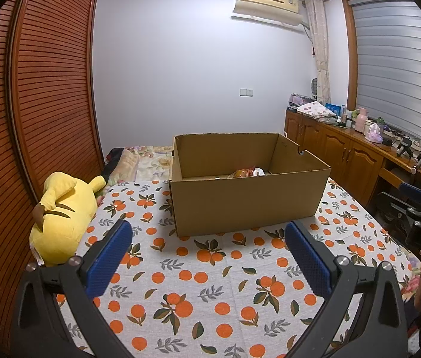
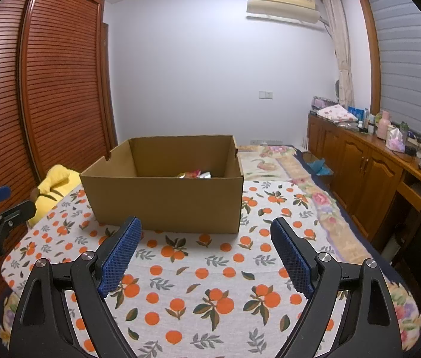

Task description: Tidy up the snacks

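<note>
Both grippers hang spread and empty over the orange-print sheet [image 1: 210, 283], nothing in hand.

Left gripper [image 1: 209, 256] and right gripper [image 2: 206, 253] face the cardboard box [image 1: 246, 200], where a few snack packets [image 1: 247, 173] already lie (none visible outside it). I'd judge sorting nearly done; next, find any stray snack.

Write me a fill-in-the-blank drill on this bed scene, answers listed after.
1. The brown cardboard box stands on a cloth printed with ____.
2. The left gripper and right gripper are both ____.
3. The colourful snack packets lie ____ the box.
4. The plush toy is ____ in colour.

Answers: oranges; open; inside; yellow
</note>
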The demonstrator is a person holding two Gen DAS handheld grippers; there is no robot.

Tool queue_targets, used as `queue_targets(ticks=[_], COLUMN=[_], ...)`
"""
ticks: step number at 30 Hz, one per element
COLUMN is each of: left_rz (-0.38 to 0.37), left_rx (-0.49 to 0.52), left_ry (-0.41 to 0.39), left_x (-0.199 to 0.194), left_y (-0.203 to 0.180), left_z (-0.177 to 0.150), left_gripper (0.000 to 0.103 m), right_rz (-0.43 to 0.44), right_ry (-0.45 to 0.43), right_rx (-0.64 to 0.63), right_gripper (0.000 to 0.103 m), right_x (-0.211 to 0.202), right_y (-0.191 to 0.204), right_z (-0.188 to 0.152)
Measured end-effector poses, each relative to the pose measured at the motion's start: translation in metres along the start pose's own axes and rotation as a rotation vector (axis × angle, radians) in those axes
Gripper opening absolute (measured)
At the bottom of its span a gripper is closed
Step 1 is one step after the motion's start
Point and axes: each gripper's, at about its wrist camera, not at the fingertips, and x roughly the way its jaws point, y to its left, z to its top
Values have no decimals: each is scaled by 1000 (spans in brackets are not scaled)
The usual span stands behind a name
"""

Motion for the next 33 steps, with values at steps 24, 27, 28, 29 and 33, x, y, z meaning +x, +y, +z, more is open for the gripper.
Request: queue_targets(ticks=[24, 27, 28, 29, 33], left_rz=[-1, 2, 3, 5, 6], left_rx=[-2, -1, -1, 0, 1], left_ry=[0, 0, -1, -1, -1], left_x=[0, -1, -1, -1, -1], left_y=[1, 0, 1, 1, 1], left_z=[1, 1, 1, 1, 1], left_gripper=[103, 103, 103, 103, 103], right_rz=[4, 4, 4, 3, 3], right_ry=[2, 2, 3, 3, 2], right_rx=[2, 3, 3, 3, 3], right_gripper=[90, 90, 90, 90, 90], right_x=[0, 1, 1, 0, 0], right_y=[-1, -1, -1, -1, -1], right_z=[0, 0, -1, 0, 0])
